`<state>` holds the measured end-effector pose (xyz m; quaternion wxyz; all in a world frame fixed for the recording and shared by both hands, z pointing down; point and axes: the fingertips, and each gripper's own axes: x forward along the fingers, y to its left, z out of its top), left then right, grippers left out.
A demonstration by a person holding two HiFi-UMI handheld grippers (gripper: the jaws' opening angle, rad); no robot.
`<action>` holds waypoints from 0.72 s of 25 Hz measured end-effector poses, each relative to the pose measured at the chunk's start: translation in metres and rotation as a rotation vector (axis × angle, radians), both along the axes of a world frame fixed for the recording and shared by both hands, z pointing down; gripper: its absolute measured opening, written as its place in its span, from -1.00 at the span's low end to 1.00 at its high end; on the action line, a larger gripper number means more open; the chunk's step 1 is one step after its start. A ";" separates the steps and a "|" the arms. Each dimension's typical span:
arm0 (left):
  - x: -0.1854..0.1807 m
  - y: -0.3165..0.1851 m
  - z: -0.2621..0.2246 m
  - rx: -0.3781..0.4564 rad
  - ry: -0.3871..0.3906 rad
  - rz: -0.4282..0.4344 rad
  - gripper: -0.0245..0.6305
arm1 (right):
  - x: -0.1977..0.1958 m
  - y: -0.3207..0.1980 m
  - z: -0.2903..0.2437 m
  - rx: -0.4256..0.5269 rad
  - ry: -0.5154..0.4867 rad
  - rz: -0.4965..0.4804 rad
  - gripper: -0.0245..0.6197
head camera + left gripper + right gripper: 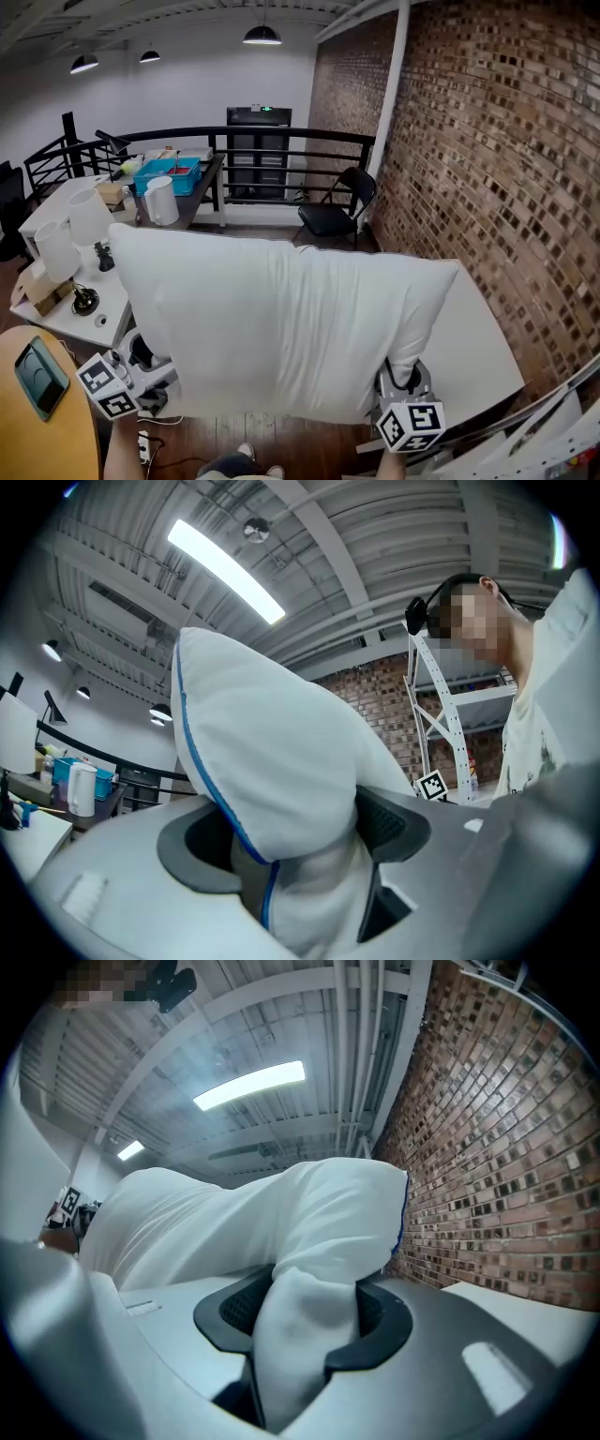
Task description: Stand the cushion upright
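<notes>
Head view, left to right: a round wooden table [47, 441] with a phone [37, 375] sits at 8 o'clock. Just beside it is the left gripper [145, 364], its jaws clamped on the cushion's [281, 319] lower left corner. The left gripper view confirms this, with the pads squeezing a bunched fold of white fabric and blue piping. The cushion fills the centre of the frame, lifted clear with its broad face toward the camera and its top edge running from 10 to 2 o'clock. At 5 o'clock the right gripper [405, 386] is closed on the lower right corner, and its own view shows fabric pinched tight between the pads. A white surface [483, 347] lies behind at 4 o'clock, under the brick wall [506, 141].

As I judge it, the lift is done and the cushion hangs roughly on edge. Setting its lower edge down, propping it and letting go remain.
</notes>
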<state>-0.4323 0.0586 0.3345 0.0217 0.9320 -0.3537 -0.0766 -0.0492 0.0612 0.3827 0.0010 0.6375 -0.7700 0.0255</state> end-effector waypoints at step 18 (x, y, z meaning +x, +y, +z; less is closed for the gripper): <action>0.067 -0.197 0.016 -0.006 0.046 0.199 0.17 | 0.060 -0.119 -0.003 -0.011 0.056 0.199 -0.40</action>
